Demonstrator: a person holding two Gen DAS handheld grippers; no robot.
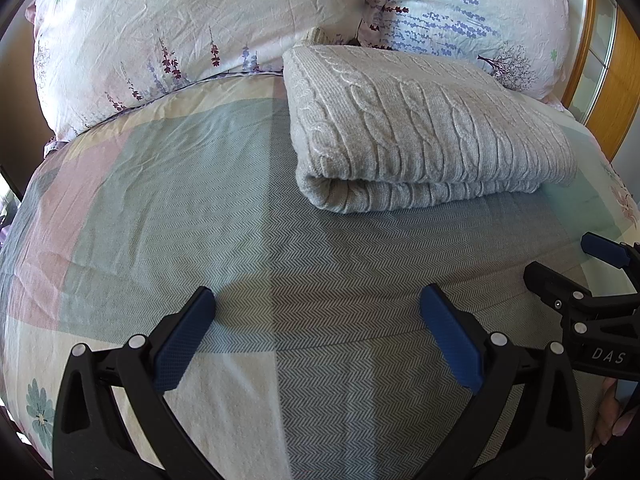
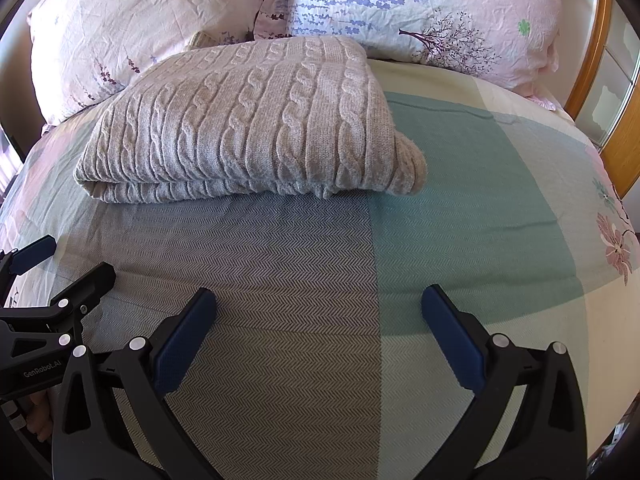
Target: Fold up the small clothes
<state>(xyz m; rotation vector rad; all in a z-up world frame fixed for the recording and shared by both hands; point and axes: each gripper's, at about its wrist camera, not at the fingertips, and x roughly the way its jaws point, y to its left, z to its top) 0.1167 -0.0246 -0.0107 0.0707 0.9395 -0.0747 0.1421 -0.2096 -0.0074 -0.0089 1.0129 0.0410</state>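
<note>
Grey cable-knit sweater (image 1: 424, 128) lies folded into a thick rectangle on the bed cover (image 1: 200, 200), rolled fold edge facing the cams, far edge up against the two floral pillows (image 1: 192, 28). Knit looks tidy, layers stacked evenly, one corner bulging a bit on the right in the right wrist view (image 2: 248, 120). Left gripper (image 1: 316, 332) sits near side of the sweater, well apart from it, fingers spread wide, holding nothing, w/ only cover between the blue pads (image 1: 448, 336). Right gripper (image 2: 320, 332) same: wide apart, empty, short of the sweater. Wooden bed frame (image 2: 616, 128) beyond the sweater's right side.
</note>
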